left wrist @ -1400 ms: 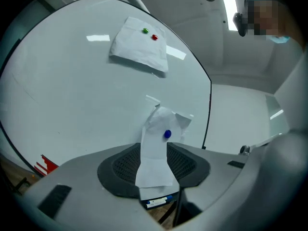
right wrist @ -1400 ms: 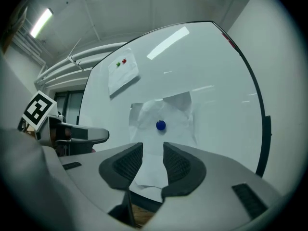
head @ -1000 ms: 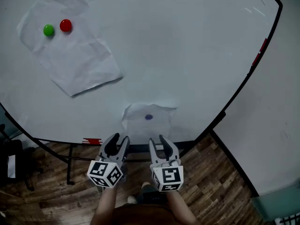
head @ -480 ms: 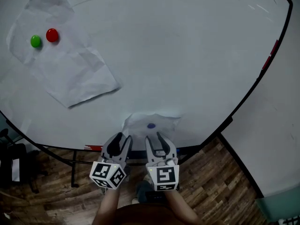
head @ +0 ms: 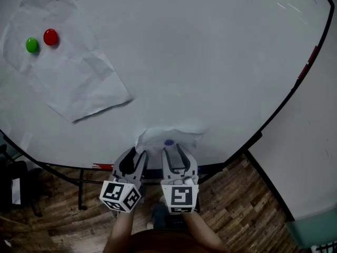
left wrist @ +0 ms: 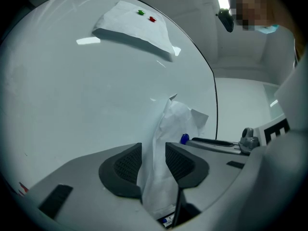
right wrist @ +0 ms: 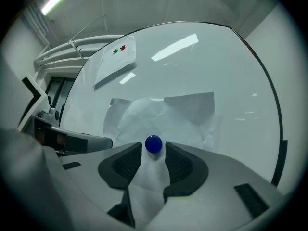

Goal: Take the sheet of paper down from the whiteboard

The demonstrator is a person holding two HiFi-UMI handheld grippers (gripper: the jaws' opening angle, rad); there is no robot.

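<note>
A small crumpled sheet of paper (head: 156,137) hangs low on the whiteboard (head: 210,62), pinned by a blue magnet (head: 169,142). My left gripper (head: 134,156) points level at the sheet's left edge. In the left gripper view that edge (left wrist: 156,177) stands between the jaws of the left gripper (left wrist: 154,150), which are closing, pads not pressing. My right gripper (head: 174,152) points level at the magnet. In the right gripper view the blue magnet (right wrist: 153,144) sits just beyond the tips of the right gripper (right wrist: 153,154), whose jaws are opening over the paper (right wrist: 163,110).
A larger creased sheet (head: 73,78) hangs at the upper left under a green magnet (head: 32,45) and a red magnet (head: 50,36). The board's dark frame (head: 274,117) curves down the right side. Below are the stand's legs (head: 80,191) and wooden floor (head: 247,210).
Both grippers have moved up to the small sheet. The left jaws now straddle its left edge and the right jaws have reached the blue magnet.
</note>
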